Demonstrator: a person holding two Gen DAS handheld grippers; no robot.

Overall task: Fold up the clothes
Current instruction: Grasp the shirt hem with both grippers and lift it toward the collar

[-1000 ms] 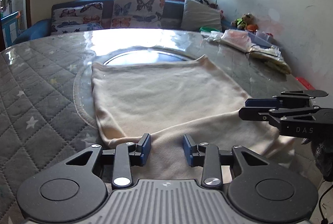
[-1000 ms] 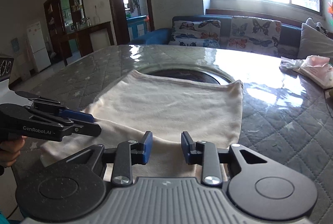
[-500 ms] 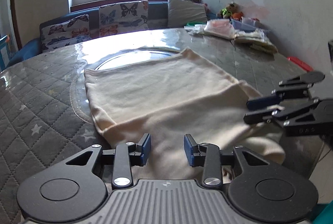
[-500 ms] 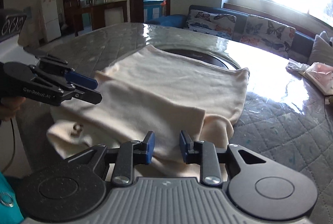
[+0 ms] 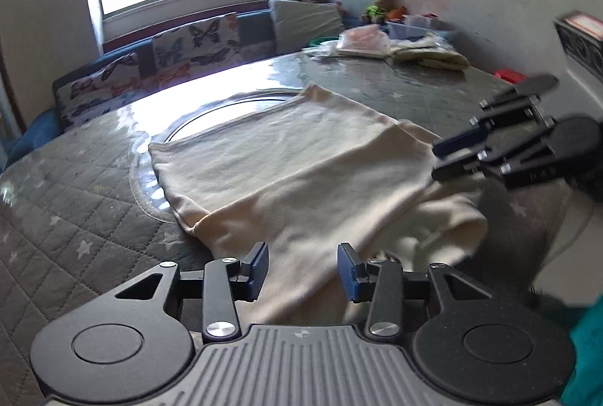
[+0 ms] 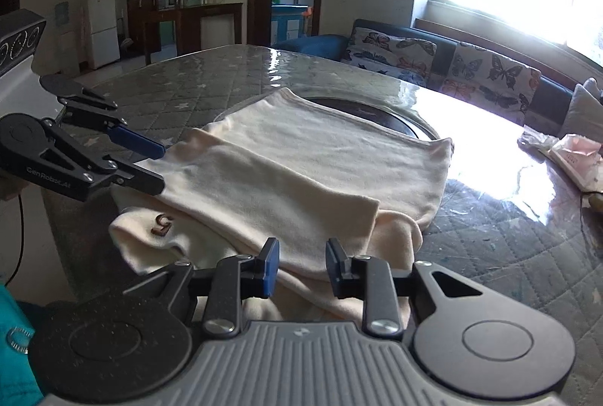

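- The left gripper [image 5: 303,268] is seen low over the near edge of the table [image 5: 68,217], its blue-padded jaws held apart with nothing between them; cream cloth lies just beyond and below the gap.
- The right gripper [image 6: 302,268] is likewise held with jaws apart and empty, above the near folded edge of the garment [image 6: 301,164].
- The garment is laid across the near half of the table, partly folded, with a folded-over layer on top; its far hem reaches the round glass inset [image 6: 380,114] at the table's middle.
- A loose lobe of cloth carrying a small brown mark [image 6: 162,223] is seen overhanging the near edge of the table. It is judged that this part could slide off and drag the folded layer askew, since it is unsupported.
- If only the top layer is pinched at the near edge, the layers beneath are likely to be left behind, and an uneven fold would result.
- The table surface looks glossy; it is judged that the whole garment could be shifted rather than folded if it is pulled sideways.
- In the left wrist view the right gripper is blurred, so its exact height over the cloth cannot be told.
- Bags and packets [image 5: 363,42] are piled at the far right corner, well apart from the garment, and are judged unlikely to be disturbed.
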